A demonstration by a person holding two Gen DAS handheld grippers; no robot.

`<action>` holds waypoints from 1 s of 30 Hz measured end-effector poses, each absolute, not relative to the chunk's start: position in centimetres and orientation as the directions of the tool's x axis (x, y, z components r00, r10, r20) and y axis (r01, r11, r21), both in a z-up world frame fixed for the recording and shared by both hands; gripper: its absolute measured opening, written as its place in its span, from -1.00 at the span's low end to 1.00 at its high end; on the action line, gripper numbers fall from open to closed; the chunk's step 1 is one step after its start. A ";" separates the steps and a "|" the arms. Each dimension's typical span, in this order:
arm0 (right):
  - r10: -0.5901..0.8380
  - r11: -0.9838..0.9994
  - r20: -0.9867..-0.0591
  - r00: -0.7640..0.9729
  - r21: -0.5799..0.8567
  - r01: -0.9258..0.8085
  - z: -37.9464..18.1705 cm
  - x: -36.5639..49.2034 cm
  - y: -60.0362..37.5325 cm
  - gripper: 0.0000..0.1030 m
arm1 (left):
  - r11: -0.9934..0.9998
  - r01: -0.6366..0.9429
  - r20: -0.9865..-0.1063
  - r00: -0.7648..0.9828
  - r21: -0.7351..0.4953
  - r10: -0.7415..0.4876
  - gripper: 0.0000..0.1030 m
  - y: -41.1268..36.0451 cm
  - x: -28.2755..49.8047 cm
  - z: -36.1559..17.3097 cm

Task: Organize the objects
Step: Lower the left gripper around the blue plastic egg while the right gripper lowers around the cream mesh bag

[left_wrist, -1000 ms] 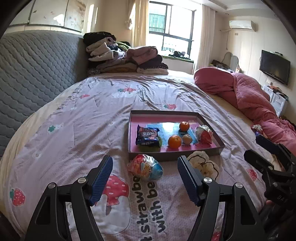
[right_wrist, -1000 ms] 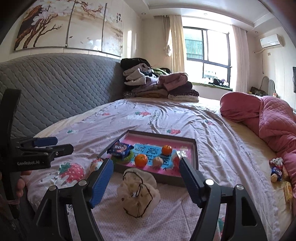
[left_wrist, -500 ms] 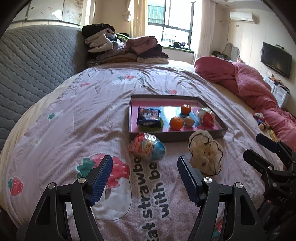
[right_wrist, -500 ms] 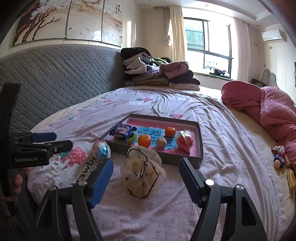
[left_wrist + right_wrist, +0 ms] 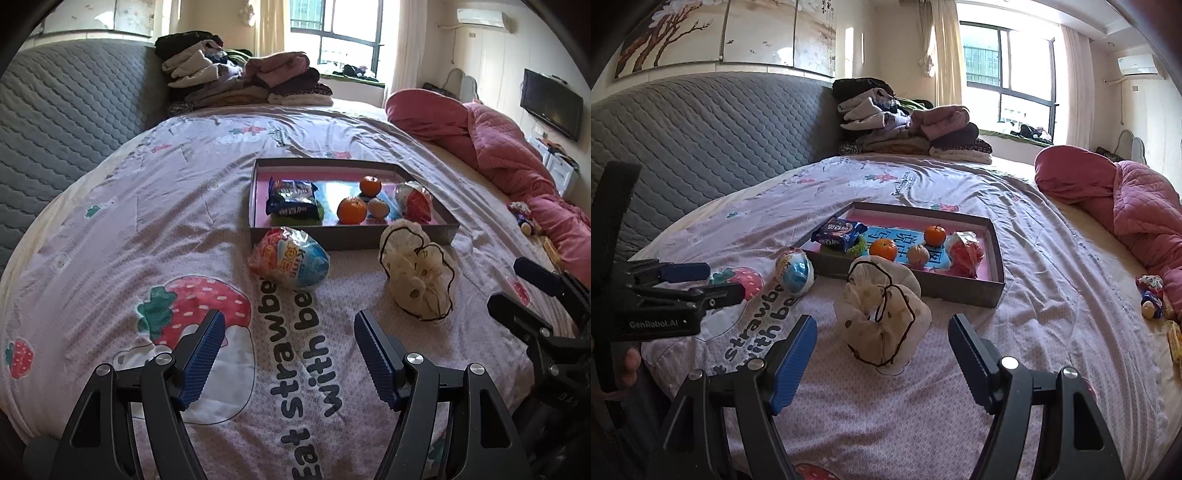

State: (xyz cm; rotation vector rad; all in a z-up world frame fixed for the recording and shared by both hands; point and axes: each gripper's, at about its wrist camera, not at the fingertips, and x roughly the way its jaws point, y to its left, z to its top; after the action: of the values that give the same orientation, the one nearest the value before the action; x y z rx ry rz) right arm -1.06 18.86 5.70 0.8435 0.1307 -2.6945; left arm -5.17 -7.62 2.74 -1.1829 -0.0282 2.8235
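A grey tray with a pink floor (image 5: 352,240) (image 5: 995,258) lies on the bed. In it are a blue snack packet (image 5: 291,197) (image 5: 839,232), two oranges (image 5: 351,210) (image 5: 882,249), a small brown fruit (image 5: 378,207) and a red wrapped item (image 5: 415,201) (image 5: 966,253). In front of the tray lie a colourful egg-shaped toy (image 5: 291,257) (image 5: 795,271) and a cream scrunchie (image 5: 419,275) (image 5: 882,317). My left gripper (image 5: 290,354) is open, short of the egg. My right gripper (image 5: 882,354) is open, just short of the scrunchie.
The bed has a pink strawberry-print cover (image 5: 147,221). A grey quilted headboard (image 5: 701,140) stands on the left. Folded clothes (image 5: 240,81) are piled at the far end. A pink quilt (image 5: 498,155) lies on the right, with small toys (image 5: 1150,295) beside it.
Both grippers have pulled back and risen, so the egg, scrunchie and tray sit further ahead. Both stay open. No object has moved.
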 end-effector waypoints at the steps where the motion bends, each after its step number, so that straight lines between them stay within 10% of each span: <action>1: -0.269 -0.946 -0.571 -0.776 0.007 0.323 5.6 -1.1 18.8 0.42 | -0.997 -0.064 -0.713 -0.697 -0.048 0.079 0.43 -7.6 -5.2 2.6; 30: -0.252 -0.954 -0.638 -0.728 0.039 0.297 2.1 -4.1 19.1 0.41 | -0.999 0.023 -0.726 -0.687 -0.050 0.021 0.43 -5.1 -8.7 -1.9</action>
State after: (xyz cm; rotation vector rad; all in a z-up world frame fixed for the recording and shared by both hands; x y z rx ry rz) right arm -4.07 19.11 2.11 0.9728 0.0949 -2.6720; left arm -8.67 -5.06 -1.85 -1.2423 -0.0860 2.8855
